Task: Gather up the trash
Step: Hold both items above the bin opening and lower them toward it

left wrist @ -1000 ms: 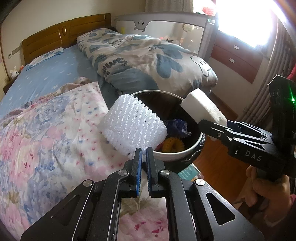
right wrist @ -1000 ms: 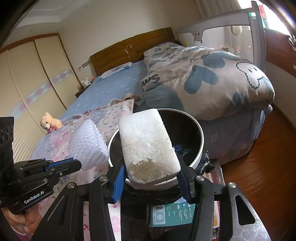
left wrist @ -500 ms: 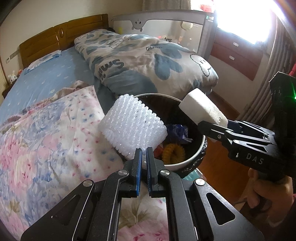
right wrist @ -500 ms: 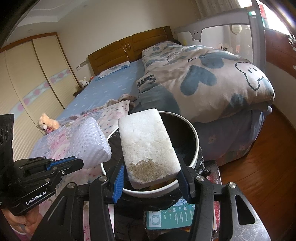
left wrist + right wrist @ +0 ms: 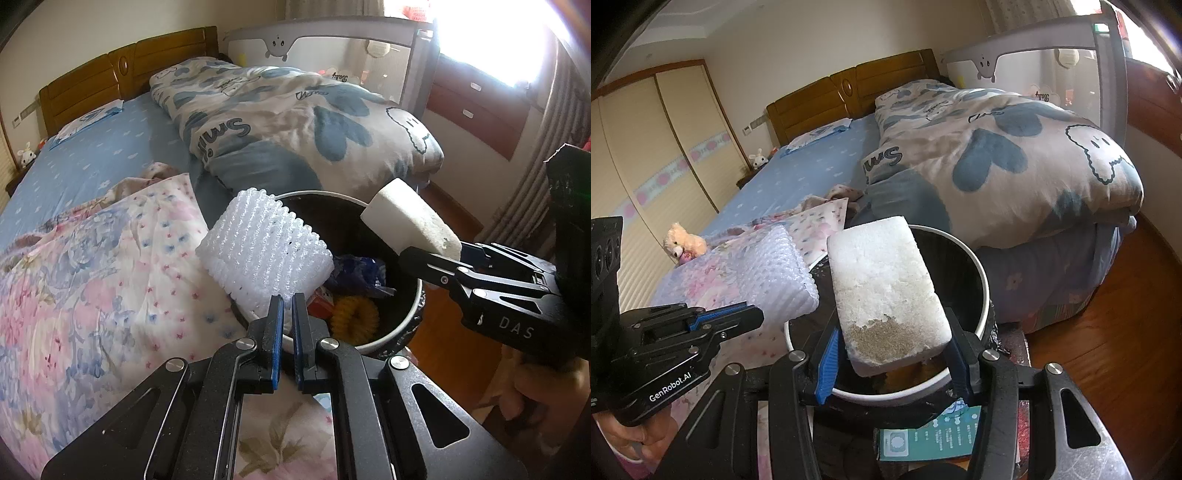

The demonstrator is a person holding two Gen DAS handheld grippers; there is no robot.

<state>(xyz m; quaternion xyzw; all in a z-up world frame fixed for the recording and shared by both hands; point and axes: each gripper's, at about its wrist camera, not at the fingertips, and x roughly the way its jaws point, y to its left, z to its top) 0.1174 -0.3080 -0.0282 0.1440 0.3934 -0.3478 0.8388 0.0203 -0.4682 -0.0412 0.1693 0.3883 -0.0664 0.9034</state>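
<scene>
My left gripper [image 5: 287,301] is shut on the edge of a white foam net sleeve [image 5: 264,251] and holds it over the near-left rim of a black-lined trash bin [image 5: 415,302]. My right gripper [image 5: 892,354] is shut on a white foam block [image 5: 886,291] and holds it above the bin [image 5: 983,291]. The block also shows in the left wrist view [image 5: 406,227], and the sleeve in the right wrist view [image 5: 774,275]. The bin holds a blue wrapper [image 5: 354,271] and a yellow ring-shaped thing [image 5: 354,319].
A bed with a floral quilt [image 5: 92,280] lies left of the bin, a blue-patterned duvet [image 5: 295,122] behind it. A teal booklet [image 5: 931,435] lies under the bin. Wooden floor [image 5: 1108,350] is to the right. A teddy bear [image 5: 683,243] sits on the bed.
Both grippers have come closer over the bin with their loads. The sleeve now hangs further over the rim. Both grips are unchanged.
</scene>
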